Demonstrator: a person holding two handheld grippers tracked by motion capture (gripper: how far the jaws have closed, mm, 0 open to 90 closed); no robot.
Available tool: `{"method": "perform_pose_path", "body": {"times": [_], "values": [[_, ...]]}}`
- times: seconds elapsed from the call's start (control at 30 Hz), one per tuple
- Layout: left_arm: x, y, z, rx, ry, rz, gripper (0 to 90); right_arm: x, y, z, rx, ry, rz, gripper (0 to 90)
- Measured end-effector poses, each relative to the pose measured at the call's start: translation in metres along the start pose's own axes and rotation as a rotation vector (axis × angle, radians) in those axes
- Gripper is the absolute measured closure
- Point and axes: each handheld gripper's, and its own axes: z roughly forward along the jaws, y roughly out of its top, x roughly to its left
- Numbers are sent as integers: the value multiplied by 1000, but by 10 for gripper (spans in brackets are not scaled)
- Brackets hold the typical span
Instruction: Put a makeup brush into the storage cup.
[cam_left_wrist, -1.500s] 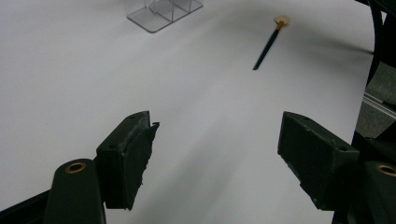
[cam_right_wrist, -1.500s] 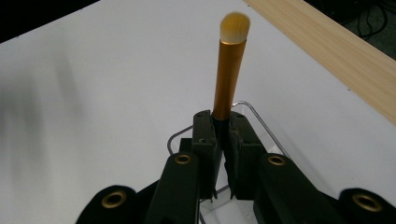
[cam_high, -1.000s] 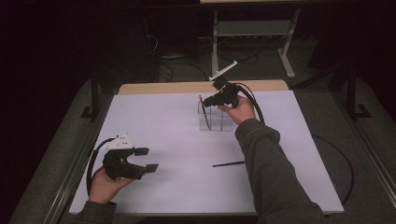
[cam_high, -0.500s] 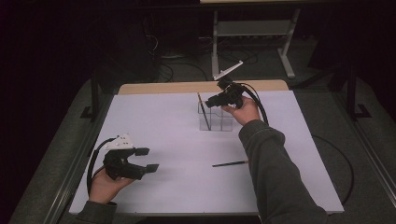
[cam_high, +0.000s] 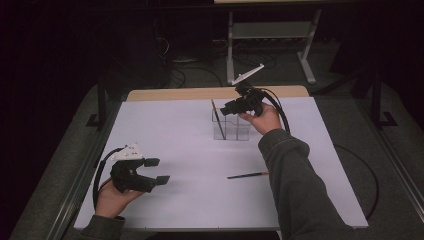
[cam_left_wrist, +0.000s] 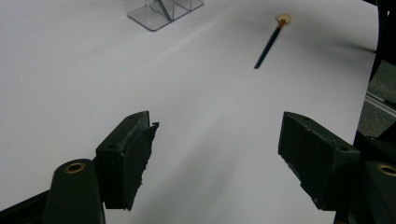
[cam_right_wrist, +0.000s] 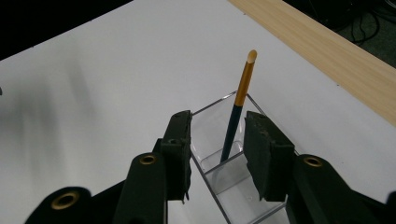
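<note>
High view: right gripper (cam_high: 226, 108) hovers over the clear holder (cam_high: 231, 127) at the table's far middle, jaws just opening, apart around the upright brush (cam_high: 216, 116). A second brush (cam_high: 247, 175) lies on open tabletop. Left gripper (cam_high: 156, 171) rests near-left, jaws wide and empty.

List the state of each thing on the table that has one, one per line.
Left hand-held gripper: open, nothing between its jaws, resting low over the table.
Right hand-held gripper: jaws just opening, off the brush.
Brush in holder: standing tilted, bristles up.
Clear holder: upright.
Second brush: lying flat on the table.
</note>
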Motion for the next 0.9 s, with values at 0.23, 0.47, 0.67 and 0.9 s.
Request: {"method": "perform_pose_path", "body": {"times": [0.23, 0.47, 0.67, 0.9], "values": [[0, 0, 0, -2, 0, -4, 251, 5, 0, -7, -14, 2, -5, 572], [0, -1, 0, -3, 1, -7, 248, 6, 0, -11, -26, -8, -36, 555], [0, 0, 0, 1, 1, -2, 246, 10, -3, -15, -35, -3, -16, 539], [0, 1, 2, 11, 0, 11, 245, 9, -9, -19, -38, -7, -18, 517]]}}
